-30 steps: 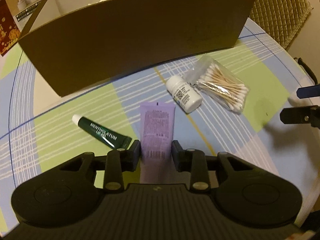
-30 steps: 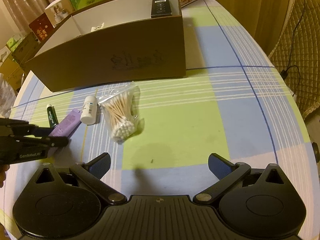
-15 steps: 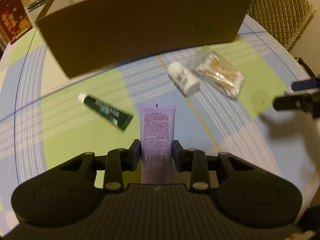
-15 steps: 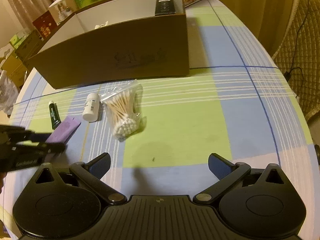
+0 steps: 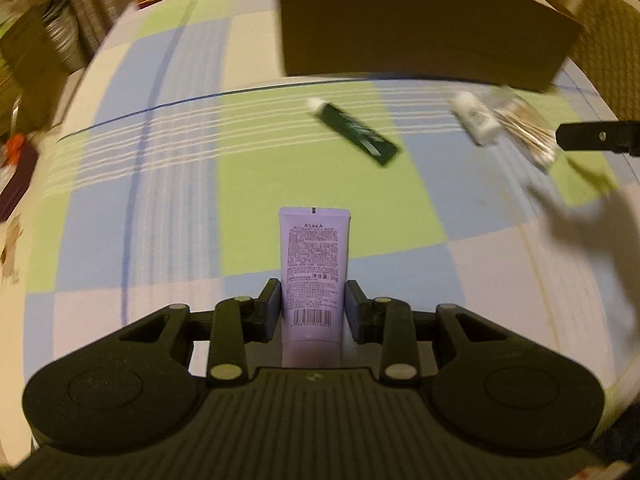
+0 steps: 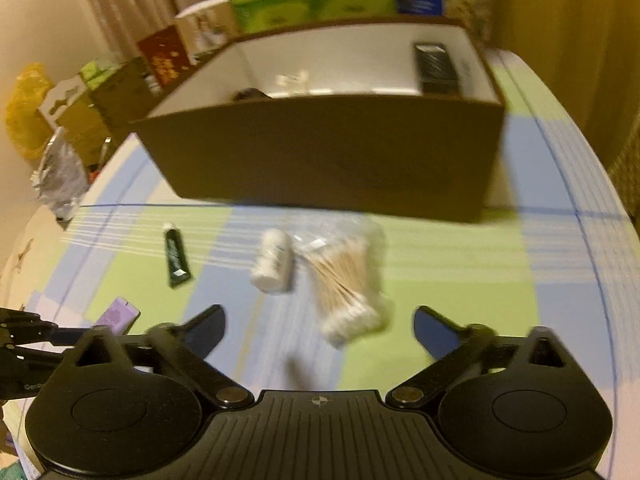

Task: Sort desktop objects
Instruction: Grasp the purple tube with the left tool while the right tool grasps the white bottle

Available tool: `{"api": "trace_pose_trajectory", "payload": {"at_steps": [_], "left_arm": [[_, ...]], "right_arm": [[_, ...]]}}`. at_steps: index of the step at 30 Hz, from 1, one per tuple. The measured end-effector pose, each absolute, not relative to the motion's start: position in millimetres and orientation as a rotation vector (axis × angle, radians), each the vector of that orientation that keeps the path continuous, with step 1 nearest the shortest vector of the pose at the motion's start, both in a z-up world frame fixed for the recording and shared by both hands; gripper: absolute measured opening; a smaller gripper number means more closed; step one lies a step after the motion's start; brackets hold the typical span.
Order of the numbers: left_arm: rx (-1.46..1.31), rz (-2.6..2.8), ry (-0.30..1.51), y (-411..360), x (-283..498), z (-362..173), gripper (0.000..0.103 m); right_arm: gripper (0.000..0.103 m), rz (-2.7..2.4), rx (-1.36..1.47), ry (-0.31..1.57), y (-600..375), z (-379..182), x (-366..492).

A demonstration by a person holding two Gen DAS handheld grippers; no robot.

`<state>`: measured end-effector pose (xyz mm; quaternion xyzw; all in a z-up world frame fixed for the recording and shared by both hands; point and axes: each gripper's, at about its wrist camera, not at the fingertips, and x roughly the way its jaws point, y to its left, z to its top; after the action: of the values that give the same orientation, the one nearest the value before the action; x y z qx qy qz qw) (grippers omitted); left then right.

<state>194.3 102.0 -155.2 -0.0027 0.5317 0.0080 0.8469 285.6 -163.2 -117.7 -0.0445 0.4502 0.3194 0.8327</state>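
step: we carry lavender ASAKA tube [image 5: 314,268] to brown box [image 6: 340,152] | left gripper [image 5: 313,312] pinches tube near its cap end, above the tablecloth | right gripper [image 6: 320,328] spread over cotton swab bag [image 6: 344,280] | advice: we clear the box's front wall before releasing

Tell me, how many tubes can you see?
2. The purple tube is clamped in the left hand-held gripper; the green tube lies on the tablecloth. Others may be hidden inside the box.

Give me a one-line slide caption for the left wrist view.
Left gripper clamps a lavender tube above the plaid tablecloth; green tube lies near the brown box.
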Motion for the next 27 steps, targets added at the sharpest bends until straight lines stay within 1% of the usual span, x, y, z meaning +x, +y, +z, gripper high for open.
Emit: {"api": "trace_pose_trajectory", "payload": {"at_steps": [2,4,6,12,14,15,17,18,20,21,27], "left_arm": [[-0.028,0.055,1.111,110,196,-156,0.029],[-0.041,0.085,1.099,117,200,-156,0.029],[-0.052,0.104,1.091,121,206,-157,0.029],[-0.053,0.115,1.077,126,226,-157,0.029],[-0.048,0.113,1.076,125,228,-158,0.029],[-0.046,0.112,1.077,125,229,-158,0.029],[-0.042,0.108,1.078,125,231,-158,0.029],[-0.044,0.107,1.080,126,231,-159,0.029],[-0.045,0.105,1.082,126,232,-159,0.029],[-0.043,0.105,1.083,126,232,-159,0.029],[-0.041,0.100,1.080,126,229,-159,0.029]], "right_arm": [[0.076,0.693,-0.112,0.942,-150,-119,287],[0.066,0.710,-0.125,0.939,-137,-122,291],[0.061,0.721,-0.134,0.945,-126,-126,296],[0.058,0.703,-0.161,0.958,-106,-141,308],[0.053,0.698,-0.169,0.963,-101,-148,312],[0.049,0.694,-0.172,0.966,-99,-151,314],[0.046,0.698,-0.174,0.962,-98,-155,316],[0.043,0.697,-0.180,0.957,-96,-157,317],[0.033,0.706,-0.188,0.965,-93,-159,319],[0.025,0.716,-0.191,0.972,-91,-161,319],[0.024,0.771,-0.220,0.973,-94,-164,304]]}}
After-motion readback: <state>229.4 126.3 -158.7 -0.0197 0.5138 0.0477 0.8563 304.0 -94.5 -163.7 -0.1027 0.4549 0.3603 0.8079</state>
